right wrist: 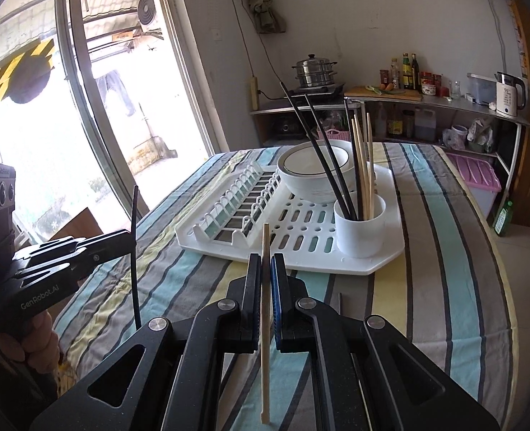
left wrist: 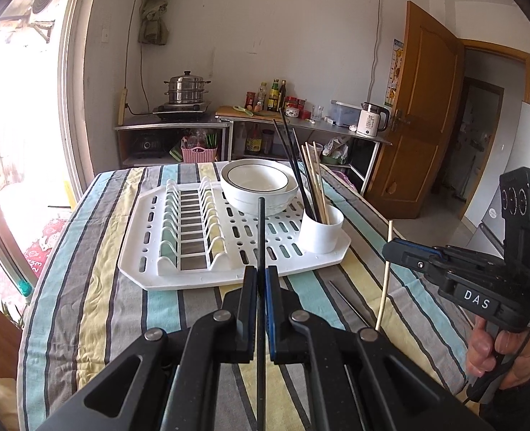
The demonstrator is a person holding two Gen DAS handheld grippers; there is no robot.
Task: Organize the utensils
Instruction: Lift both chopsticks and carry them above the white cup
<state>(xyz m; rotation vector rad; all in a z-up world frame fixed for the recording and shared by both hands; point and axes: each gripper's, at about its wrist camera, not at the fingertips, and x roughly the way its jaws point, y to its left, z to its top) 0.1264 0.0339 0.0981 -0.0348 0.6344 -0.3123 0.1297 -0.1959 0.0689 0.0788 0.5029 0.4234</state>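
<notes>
Striped tablecloth [left wrist: 96, 298] | left tool [left wrist: 261, 276] clamps black chopstick [left wrist: 261, 230] upright | right tool [right wrist: 266, 265] clamps wooden chopstick [right wrist: 265, 323] upright

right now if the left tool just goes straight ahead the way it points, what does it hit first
Probably the near rim of the white drying tray, just ahead of the left tool, which is shut on a black chopstick. Beyond that lie the tray's slotted floor and the stacked white bowls. Depth is hard to judge, and it may pass above the rim.
</notes>
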